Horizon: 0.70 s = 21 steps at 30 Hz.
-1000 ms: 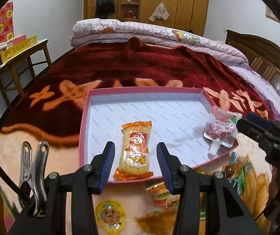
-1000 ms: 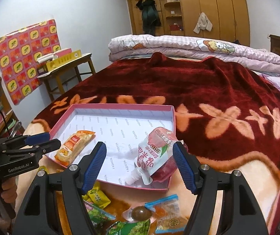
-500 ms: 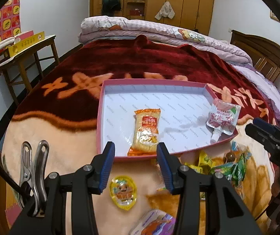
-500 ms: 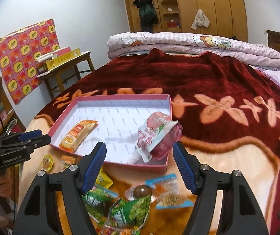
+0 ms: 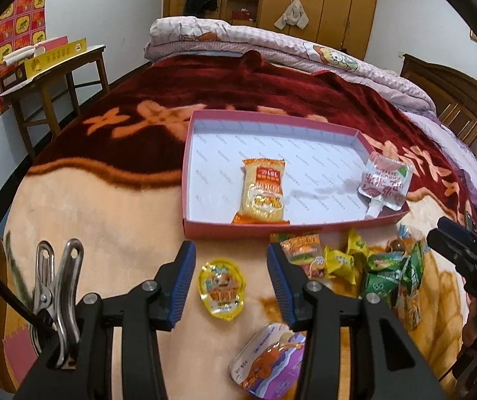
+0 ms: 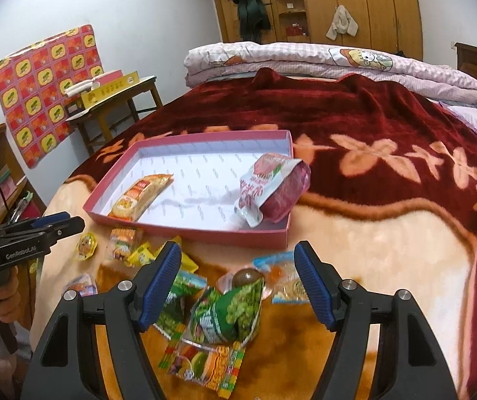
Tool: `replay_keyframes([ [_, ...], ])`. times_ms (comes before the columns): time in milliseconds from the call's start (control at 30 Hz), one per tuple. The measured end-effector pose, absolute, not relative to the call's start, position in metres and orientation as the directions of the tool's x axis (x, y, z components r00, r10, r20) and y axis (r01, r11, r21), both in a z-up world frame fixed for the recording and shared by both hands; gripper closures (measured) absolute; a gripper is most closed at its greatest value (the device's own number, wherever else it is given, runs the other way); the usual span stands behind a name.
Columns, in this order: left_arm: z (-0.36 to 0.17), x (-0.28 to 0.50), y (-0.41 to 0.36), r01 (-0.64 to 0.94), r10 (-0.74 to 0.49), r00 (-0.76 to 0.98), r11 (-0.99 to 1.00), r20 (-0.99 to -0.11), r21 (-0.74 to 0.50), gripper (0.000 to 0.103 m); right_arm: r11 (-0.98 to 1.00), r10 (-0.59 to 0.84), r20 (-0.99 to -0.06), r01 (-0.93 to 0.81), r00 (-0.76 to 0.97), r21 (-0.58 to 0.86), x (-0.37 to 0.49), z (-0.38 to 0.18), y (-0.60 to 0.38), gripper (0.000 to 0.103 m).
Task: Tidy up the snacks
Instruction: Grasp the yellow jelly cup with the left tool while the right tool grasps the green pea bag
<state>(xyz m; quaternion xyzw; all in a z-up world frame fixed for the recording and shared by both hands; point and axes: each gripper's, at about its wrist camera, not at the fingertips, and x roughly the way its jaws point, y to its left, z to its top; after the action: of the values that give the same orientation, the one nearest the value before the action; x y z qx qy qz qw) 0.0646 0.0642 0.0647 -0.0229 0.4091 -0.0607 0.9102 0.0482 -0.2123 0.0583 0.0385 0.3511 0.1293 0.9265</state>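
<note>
A pink tray (image 5: 205, 226) lies on a red and cream blanket (image 6: 388, 233), its white floor largely bare between an orange packet (image 5: 264, 193) at the near wall and a spouted pouch (image 5: 384, 183) leaning over the right corner. Loose snacks crowd the blanket in front of the tray: a yellow jelly cup (image 5: 222, 287), green packets (image 6: 228, 310), a brown sweet (image 6: 246, 277) and yellow sachets (image 5: 340, 260), leaving little clear cloth. Left of the tray the cream blanket is open. A tin (image 5: 266, 361), apparently lidded, lies nearest the camera.
</note>
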Motion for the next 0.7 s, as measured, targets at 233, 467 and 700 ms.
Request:
replay_keyframes([
  [233,0.054,0.061,0.068,0.083,-0.128,0.64,0.992,-0.758,-0.097,0.056,0.967,0.256,-0.656,-0.197,0.71,0.164,0.038,0.049,-0.219,0.031],
  [467,0.044,0.062,0.065,0.089,-0.13,0.622,0.991,-0.772,-0.096,0.056,0.968,0.253,-0.668,-0.175,0.7,0.183,0.035,0.04,-0.226,0.031],
  [700,0.034,0.066,0.06,0.093,-0.116,0.614,0.993,-0.78,-0.074,0.056,0.964,0.266,-0.681,-0.165,0.682,0.211,0.032,0.032,-0.23,0.031],
])
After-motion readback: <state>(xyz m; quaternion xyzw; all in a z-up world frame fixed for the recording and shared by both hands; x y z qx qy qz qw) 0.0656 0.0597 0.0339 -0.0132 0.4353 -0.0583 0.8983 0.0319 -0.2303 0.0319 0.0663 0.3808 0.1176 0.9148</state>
